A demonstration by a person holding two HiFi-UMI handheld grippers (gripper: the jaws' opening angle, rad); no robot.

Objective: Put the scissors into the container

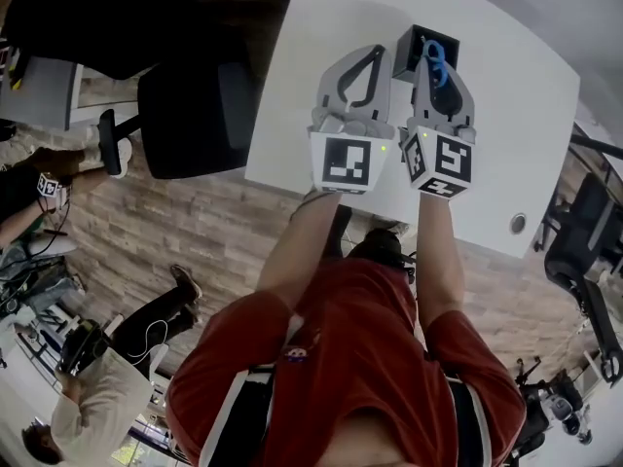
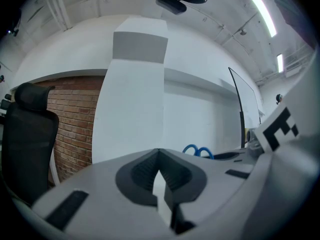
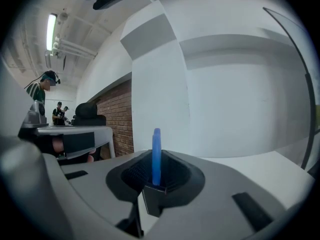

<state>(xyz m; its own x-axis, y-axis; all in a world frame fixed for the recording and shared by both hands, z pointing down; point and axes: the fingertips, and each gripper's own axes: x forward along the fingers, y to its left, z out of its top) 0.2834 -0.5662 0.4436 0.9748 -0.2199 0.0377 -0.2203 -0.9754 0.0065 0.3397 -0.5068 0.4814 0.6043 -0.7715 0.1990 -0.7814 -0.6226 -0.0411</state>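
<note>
1. Two claws are in front of you, side by side in the upper middle of the head view, above the white tabletop [image 1: 506, 115].
2. Your right claw [image 1: 435, 78] is closed to a narrow gap on the scissors [image 1: 434, 61]. In the right gripper view the scissors [image 3: 156, 151] show as a blue handle that stands upright between the pads, which press on it from both sides.
3. Your left claw [image 1: 369, 61] is closed, tip against tip, and it has nothing in it. It is just beside the right one, to the left in the frame.
4. The dark container [image 1: 410, 47] stands on the tabletop at the top middle of the head view, and the blue handles show right over its opening. Whether the blades are already inside it I cannot tell, because the claw covers them.
5. I judge that the step in hand is the placing. The scissors are at the container, but they are not yet let go.
6. The next move asks you to make sure that the blades point into the opening, to bring them down between the walls, and only then to open the right claw. The left claw can steady the container if it starts to tip or slide.
</note>
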